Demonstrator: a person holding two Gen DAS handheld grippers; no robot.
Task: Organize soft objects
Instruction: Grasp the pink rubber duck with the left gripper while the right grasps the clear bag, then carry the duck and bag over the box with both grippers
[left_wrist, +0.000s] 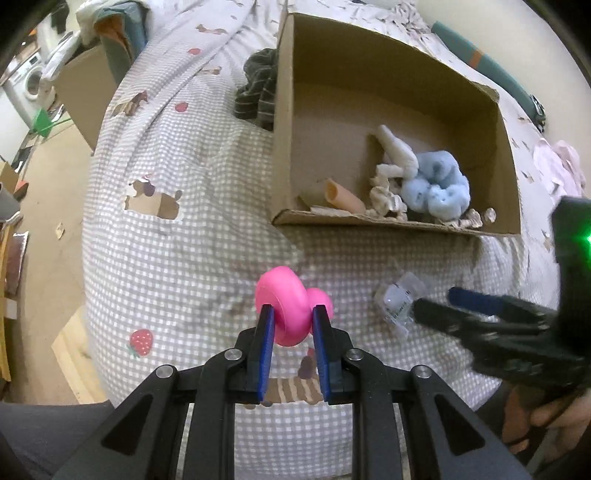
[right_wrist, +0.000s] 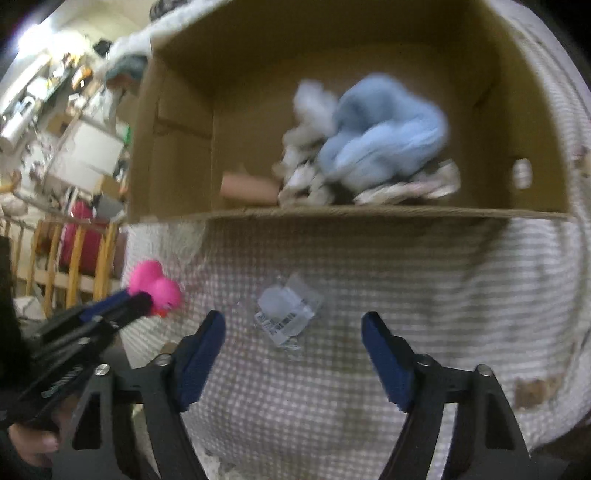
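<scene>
Pink toy (left_wrist: 284, 310) sits squeezed in our left tongs (left_wrist: 293, 314) above the checked bed (left_wrist: 184, 258). Our right tongs (right_wrist: 293, 325) gape wide over a small plastic packet (right_wrist: 286, 310), not touching it, near the cardboard box (right_wrist: 177, 147).

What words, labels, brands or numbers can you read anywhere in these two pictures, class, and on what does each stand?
None can be read.
Clear plastic packet: white label with a barcode and print, too small and blurred.
Left gripper: pale lettering on its black body, too blurred.
Cardboard box: no print visible.
</scene>
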